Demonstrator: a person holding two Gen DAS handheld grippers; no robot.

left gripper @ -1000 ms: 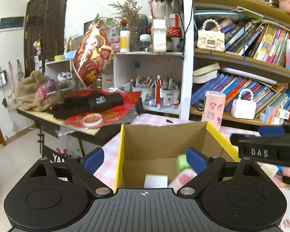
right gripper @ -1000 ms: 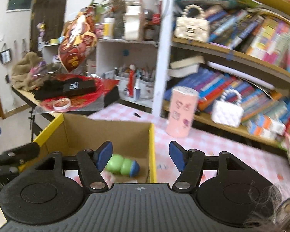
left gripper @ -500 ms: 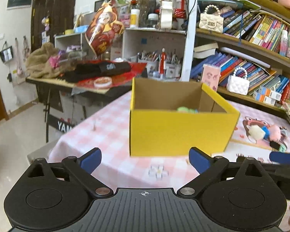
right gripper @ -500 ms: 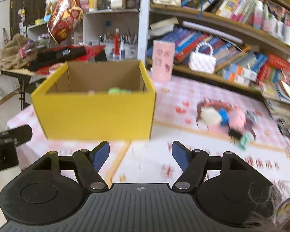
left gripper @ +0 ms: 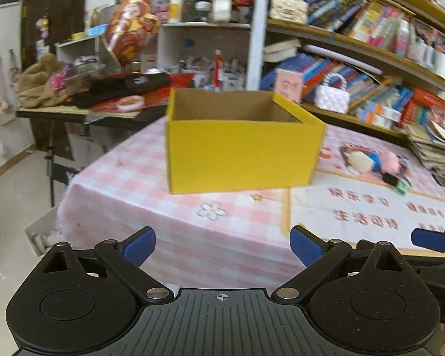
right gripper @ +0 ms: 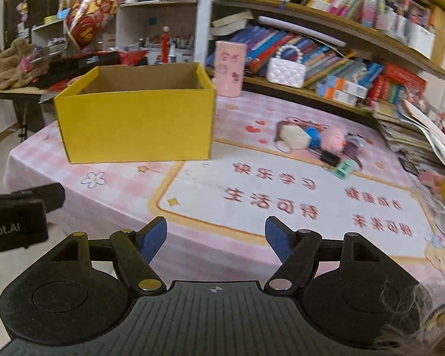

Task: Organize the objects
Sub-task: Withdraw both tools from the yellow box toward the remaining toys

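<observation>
A yellow cardboard box (left gripper: 240, 155) (right gripper: 136, 124) stands open-topped on the pink checked tablecloth; its inside is hidden from here. Right of it lies a cluster of small toys (right gripper: 314, 139) (left gripper: 373, 163), with a black clip (right gripper: 329, 157) and a green clip (right gripper: 344, 169). My left gripper (left gripper: 222, 244) is open and empty, held back off the table's near edge. My right gripper (right gripper: 215, 234) is open and empty, above the near edge of the printed mat (right gripper: 281, 201).
A pink cylinder (right gripper: 230, 68) and a white quilted handbag (right gripper: 286, 71) stand behind the box by the bookshelves (right gripper: 341, 44). A stack of books (right gripper: 415, 139) lies at the right. A cluttered side desk (left gripper: 103, 95) is at the left, floor below.
Both grippers have pulled back and away from the box, from over its opening to beyond the table's near edge. The box contents have dropped out of sight.
</observation>
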